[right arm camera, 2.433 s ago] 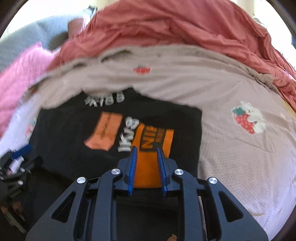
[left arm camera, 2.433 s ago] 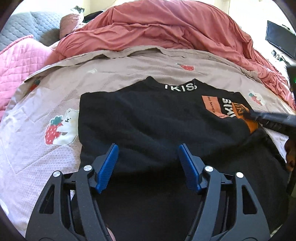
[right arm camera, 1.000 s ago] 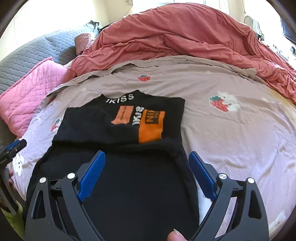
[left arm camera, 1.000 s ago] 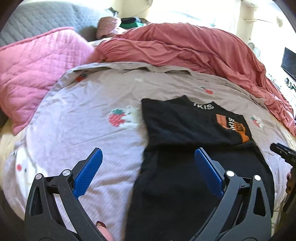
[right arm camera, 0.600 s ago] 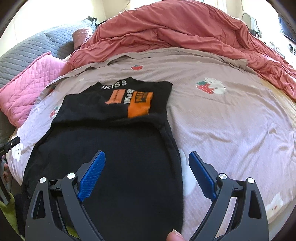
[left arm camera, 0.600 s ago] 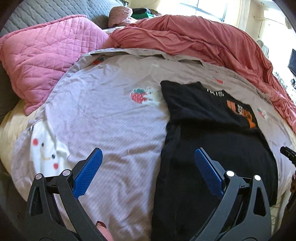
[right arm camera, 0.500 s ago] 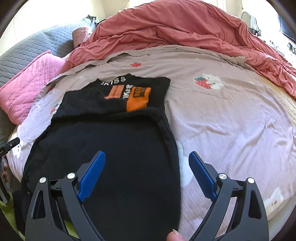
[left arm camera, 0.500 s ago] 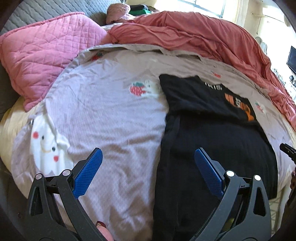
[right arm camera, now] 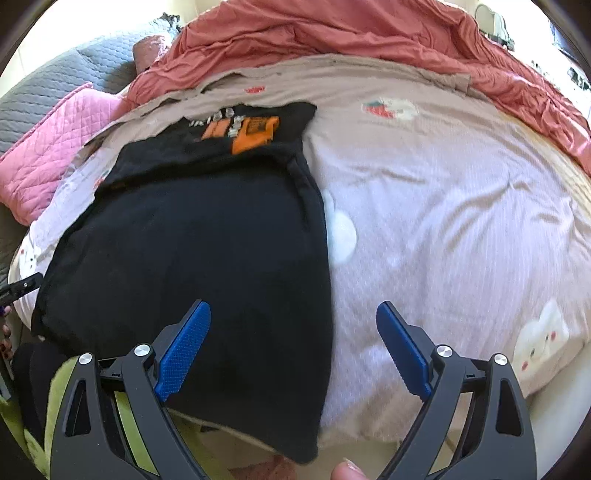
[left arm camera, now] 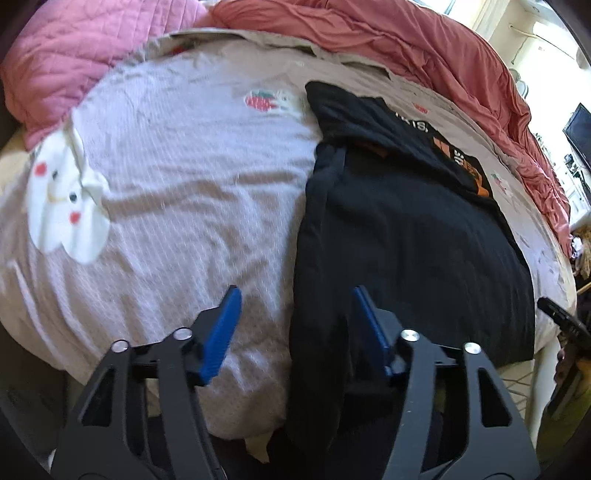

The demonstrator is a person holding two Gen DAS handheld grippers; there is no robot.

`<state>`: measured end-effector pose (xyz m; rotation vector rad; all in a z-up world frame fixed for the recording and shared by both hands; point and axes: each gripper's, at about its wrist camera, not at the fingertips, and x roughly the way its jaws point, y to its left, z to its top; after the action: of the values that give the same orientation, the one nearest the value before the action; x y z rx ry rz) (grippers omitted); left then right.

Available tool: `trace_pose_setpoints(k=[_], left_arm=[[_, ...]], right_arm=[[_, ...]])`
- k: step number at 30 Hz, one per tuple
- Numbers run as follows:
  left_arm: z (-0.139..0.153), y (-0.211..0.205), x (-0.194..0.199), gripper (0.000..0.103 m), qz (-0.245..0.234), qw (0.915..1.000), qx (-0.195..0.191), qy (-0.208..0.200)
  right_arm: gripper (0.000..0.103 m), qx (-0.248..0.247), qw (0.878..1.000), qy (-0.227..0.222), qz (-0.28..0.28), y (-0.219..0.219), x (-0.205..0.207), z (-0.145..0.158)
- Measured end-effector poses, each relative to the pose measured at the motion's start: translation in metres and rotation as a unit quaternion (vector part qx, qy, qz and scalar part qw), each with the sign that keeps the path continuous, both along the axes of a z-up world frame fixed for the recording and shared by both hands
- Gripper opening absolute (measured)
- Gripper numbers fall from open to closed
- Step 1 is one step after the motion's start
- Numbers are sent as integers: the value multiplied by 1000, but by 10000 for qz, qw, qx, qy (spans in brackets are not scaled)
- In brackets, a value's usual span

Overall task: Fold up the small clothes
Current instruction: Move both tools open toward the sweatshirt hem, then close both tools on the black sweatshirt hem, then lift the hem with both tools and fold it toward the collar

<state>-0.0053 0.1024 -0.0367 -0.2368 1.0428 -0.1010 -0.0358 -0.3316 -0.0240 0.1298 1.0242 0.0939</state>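
Observation:
A black T-shirt (left arm camera: 406, 229) with an orange print (left arm camera: 461, 166) lies flat on the bed, its top part folded down over the body. It also shows in the right wrist view (right arm camera: 207, 236), print (right arm camera: 255, 136) at the far end. My left gripper (left arm camera: 295, 321) is open over the shirt's lower left edge, one finger over the sheet, one over the black cloth. My right gripper (right arm camera: 293, 336) is open over the shirt's lower right corner near the bed edge. Neither holds anything.
The bed has a pale sheet with strawberry and bear prints (left arm camera: 166, 166). A red duvet (right arm camera: 351, 33) is bunched at the far side, a pink quilted pillow (right arm camera: 51, 140) at the left. The bed's near edge drops off below the shirt hem (right arm camera: 369, 443).
Both grippers pulled back from the folded top part toward the shirt's hem and came lower. The left jaws narrowed but stay open. The shirt has not moved.

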Motion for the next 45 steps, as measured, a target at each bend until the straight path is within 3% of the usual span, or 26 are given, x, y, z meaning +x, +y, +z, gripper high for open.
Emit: trace_pose_setpoints(k=[3,6,9,13,18,22,30,35,37,39,45], left_arm=[[-5,-2,-2,44,-39,9999,-63,86],[-12,-6,-4,44,-72,9997,-76,199],[-15,-9,-5,44,-69,9997,-16,238],[-17,-11,-4,44,-43,9997,26,250],[-15,-13,-7,37,-26,9997,81,225],[-11,-14,-12,18,-38,9998,-19,196],[-14,-16,-15,17,-87,9996,-44,273],[-22,-16,-12,20,-90,9991,-159,381],[-21,-15,-11,14,-42,9990,-215,377],[-16,-13,-10,5,-22,9991,-285,329],[17,-9,-6,4,-52,9988,-485,-88]], right_arm=[[70,5,9999,160,52,2,-9,-8],[55,52,9995,323,43,1,-18,-19],[46,205,9992,344,8,-2,-24,-23],[43,377,9988,323,-19,-6,-23,-25],[20,500,9985,204,62,-6,-24,-17],[16,591,9982,117,63,-11,-29,-12],[15,573,9980,60,256,-7,-34,-8],[17,640,9971,267,307,-1,-25,-21],[17,664,9969,276,323,1,-21,-20],[11,646,9969,265,356,3,-18,-17],[8,1181,9915,-305,451,-5,-19,23]])
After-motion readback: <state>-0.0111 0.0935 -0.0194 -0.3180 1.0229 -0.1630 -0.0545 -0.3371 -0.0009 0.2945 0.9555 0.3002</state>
